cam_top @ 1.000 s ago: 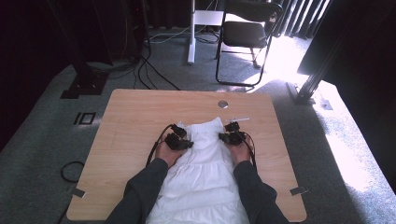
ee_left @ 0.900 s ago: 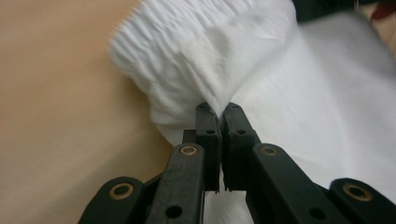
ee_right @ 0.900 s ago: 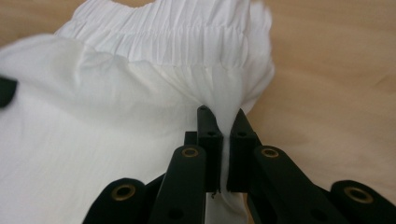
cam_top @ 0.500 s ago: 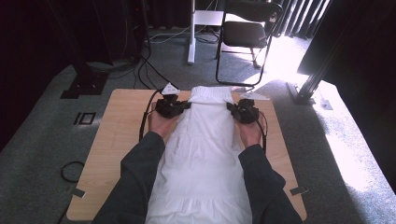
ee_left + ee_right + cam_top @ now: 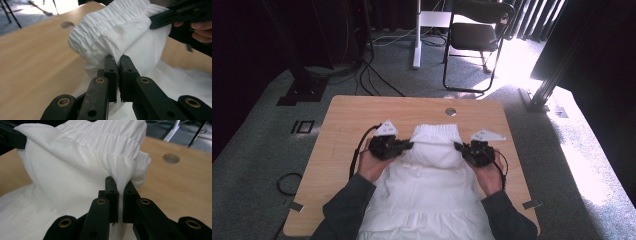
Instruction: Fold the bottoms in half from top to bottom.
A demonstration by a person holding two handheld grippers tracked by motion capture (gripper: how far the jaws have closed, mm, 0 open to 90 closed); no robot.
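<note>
White garment (image 5: 432,175), black grippers, light wood table (image 5: 342,120), grey carpet (image 5: 257,150).

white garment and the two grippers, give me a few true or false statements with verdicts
1. The left gripper is shut on the white garment. True.
2. The right gripper hangs open above the table. False: its jaws pinch a fold of the garment.
3. The garment's gathered band is the end farthest from the person. True.
4. The garment covers the round hole in the table. False: the hole lies bare beyond the band.
5. A chair stands on the floor past the table. True.
</note>
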